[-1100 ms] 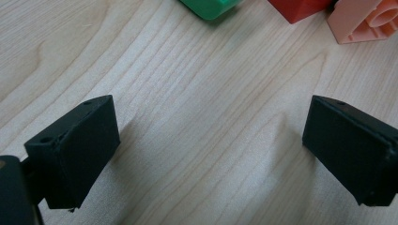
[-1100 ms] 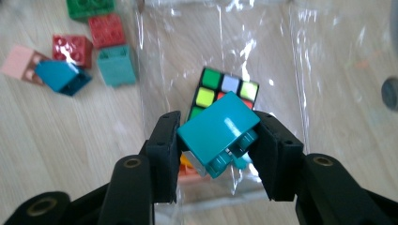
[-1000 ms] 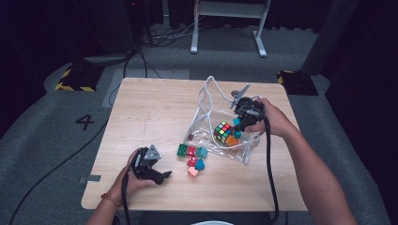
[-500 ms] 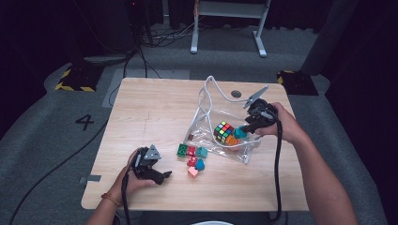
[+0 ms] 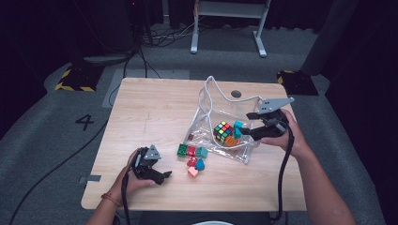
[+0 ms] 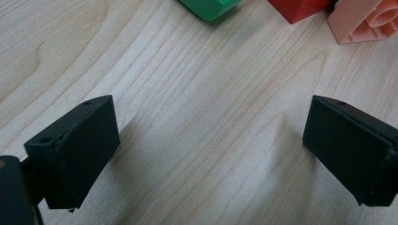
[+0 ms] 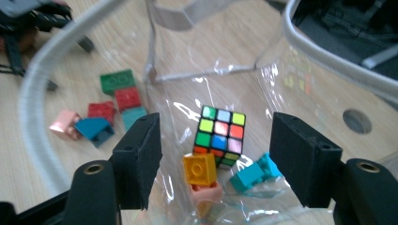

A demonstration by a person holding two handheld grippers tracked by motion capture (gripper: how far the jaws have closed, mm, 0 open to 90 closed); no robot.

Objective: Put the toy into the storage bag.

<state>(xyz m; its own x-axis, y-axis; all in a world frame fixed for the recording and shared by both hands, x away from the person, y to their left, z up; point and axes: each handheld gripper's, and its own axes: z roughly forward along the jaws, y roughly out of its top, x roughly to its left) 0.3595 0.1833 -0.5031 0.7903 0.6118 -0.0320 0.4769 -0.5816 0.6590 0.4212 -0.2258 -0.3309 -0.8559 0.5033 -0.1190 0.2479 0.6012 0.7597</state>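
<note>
**Loose bricks could scatter, and the bag could tip**

The left gripper point(image 5: 159, 177) rests on the pale wooden desk point(image 5: 150, 112), fingers point(image 6: 75, 145) wide apart and empty. At its two o'clock lies the cluster of loose plastic bricks point(image 5: 192, 157); a careless sweep could scatter them. The clear plastic bag point(image 5: 220, 117) holds a colourful puzzle cube point(image 5: 223, 131) and bricks. At three o'clock of it, the right gripper point(image 5: 251, 124) has just been opening, nothing gripped; snagging the flimsy rim could spill everything.
</note>
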